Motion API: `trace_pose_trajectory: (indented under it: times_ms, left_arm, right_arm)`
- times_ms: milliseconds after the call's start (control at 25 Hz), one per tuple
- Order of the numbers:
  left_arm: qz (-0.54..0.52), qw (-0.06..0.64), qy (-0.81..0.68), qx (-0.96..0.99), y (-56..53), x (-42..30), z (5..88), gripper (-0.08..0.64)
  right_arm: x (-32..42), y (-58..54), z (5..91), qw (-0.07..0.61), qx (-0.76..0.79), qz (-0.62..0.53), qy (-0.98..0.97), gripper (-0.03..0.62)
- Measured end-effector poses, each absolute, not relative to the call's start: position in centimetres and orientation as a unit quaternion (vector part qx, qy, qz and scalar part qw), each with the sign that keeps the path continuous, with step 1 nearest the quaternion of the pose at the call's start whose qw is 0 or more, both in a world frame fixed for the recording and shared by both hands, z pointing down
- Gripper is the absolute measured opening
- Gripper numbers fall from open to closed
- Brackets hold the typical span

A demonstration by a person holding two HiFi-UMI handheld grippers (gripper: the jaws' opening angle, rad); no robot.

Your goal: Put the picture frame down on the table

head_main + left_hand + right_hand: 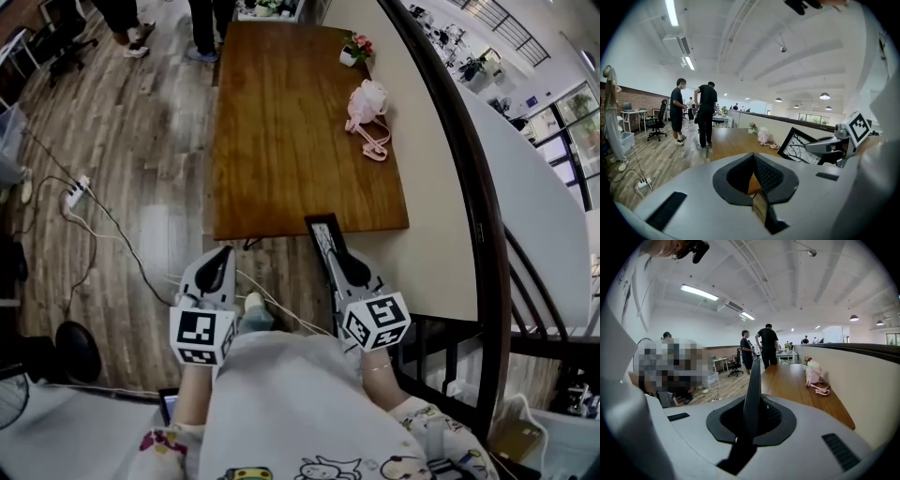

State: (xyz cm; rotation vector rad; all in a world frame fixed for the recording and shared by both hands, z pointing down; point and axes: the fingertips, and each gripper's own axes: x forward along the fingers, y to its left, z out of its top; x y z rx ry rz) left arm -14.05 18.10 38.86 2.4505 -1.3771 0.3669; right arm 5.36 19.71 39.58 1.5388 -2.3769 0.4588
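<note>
Black-rimmed picture frame [324,234] sat low centre in the head view, by the brown wooden worktop's [281,141] near edge; we pinched it with the right hand-held gripper [337,257], the left hand-held gripper [222,255] pressed together, empty.

The left tool [223,253] and right tool [343,264] are grey, black-padded, with black-and-white marker cubes [202,336]; cartoon-print sleeves [165,444].

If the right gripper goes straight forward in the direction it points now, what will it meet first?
The right gripper, shut on the picture frame, points at the wooden table. The frame's front end would probably reach the table's near edge first; its height above the top is unclear.
</note>
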Motion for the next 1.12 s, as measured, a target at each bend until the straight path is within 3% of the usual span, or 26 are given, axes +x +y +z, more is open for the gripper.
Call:
trace_pose_trajectory:
  times_ms: [680,1120]
  left_arm:
    - [0.136,0.177,-0.467,0.856,15.6,-15.5,40.8,0.003]
    - [0.14,0.166,-0.479,0.85,8.7,-13.4,41.2,0.003]
  right_arm:
    - [5.3,17.7,40.3,0.158,0.556,0.172,-0.798,0.028]
    - [7.6,10.4,41.3,0.157,0.547,0.172,-0.804,0.026]
